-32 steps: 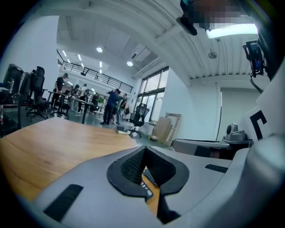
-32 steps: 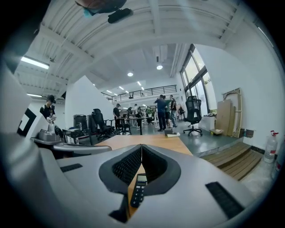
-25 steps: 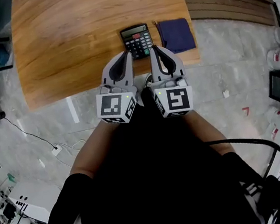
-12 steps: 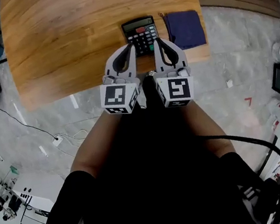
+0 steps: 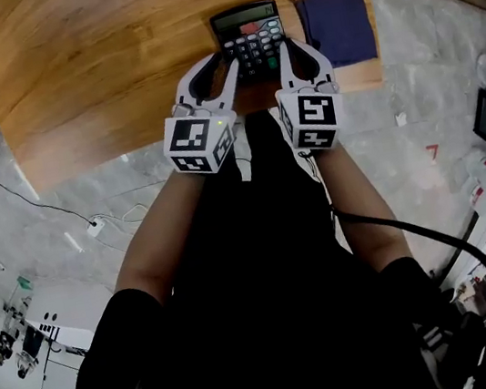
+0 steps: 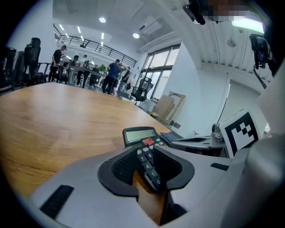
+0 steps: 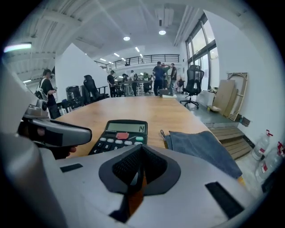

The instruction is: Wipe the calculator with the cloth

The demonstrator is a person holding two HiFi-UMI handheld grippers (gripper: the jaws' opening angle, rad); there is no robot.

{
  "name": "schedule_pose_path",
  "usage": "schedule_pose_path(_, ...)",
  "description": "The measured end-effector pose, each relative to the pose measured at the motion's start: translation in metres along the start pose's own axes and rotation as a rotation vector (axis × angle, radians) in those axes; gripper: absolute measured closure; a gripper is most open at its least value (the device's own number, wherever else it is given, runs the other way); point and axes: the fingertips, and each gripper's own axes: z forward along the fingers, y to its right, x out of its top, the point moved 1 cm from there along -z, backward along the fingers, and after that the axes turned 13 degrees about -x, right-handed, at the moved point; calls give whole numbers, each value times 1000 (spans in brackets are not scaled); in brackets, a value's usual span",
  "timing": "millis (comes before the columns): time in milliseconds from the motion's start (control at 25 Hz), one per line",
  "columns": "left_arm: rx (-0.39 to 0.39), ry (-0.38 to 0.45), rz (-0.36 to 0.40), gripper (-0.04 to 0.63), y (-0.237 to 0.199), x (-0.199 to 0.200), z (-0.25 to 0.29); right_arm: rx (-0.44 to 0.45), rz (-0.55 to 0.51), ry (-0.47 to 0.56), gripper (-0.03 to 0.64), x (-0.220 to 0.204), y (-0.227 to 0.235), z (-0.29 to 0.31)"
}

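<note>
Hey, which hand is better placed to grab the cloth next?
Right. The cloth lies on the table just right of the calculator, on the side of the right claw, which is shut and empty. The left claw, jaws opening, faces the calculator's keys.

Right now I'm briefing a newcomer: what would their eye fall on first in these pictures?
Two marker-cubed tools, the left hand-held gripper with jaws opening on nothing and the shut right hand-held gripper, flank a black calculator at the near edge of the wooden table. A dark blue cloth lies flat just right of it.
</note>
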Motion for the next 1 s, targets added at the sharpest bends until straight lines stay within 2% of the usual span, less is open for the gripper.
schedule_pose_path(200, -25, -33, -33, 445, -2, -16, 6, -21, -22, -30, 601, -12, 3, 10)
schedule_pose_path(560, -54, -52, -76, 434, 0, -16, 5, -2, 10, -52, 601, -8, 0, 12)
schedule_pose_path(760, -109, -6, -138, 391, 3, -8, 5, -20, 37, -37, 601, -9, 4, 14)
schedule_pose_path(1000, -178, -46, -168, 373, 14, -9, 6, -21, 76, -41, 601, -9, 8, 13)
